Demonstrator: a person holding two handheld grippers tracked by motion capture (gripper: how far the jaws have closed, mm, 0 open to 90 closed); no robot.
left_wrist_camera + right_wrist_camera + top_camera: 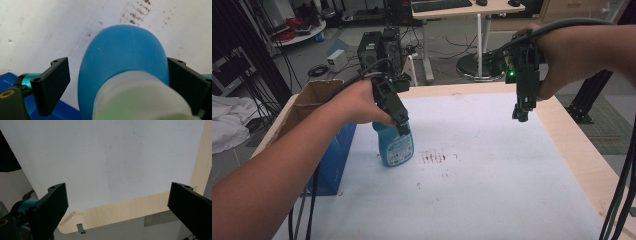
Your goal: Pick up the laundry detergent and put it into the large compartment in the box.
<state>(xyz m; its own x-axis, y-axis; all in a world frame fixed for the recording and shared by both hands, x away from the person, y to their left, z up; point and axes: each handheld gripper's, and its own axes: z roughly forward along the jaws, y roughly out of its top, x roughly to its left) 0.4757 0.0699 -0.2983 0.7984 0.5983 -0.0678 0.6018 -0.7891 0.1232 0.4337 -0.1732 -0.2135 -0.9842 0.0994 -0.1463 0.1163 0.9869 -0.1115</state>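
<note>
With the left gripper [403,131] wide around the blue spray bottle [395,145] near the table's [572,145] left edge, one pad apart, an uneven squeeze could tip it.

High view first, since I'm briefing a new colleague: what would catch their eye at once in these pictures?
The blue spray bottle stands upright on the white sheet, left of centre, with the left tongs down around its top. In the left gripper view one jaw touches the bottle and a gap shows beside the other. Just right of the bottle lies a patch of brown stains, and the right tongs hang open above the table's right side.
</note>
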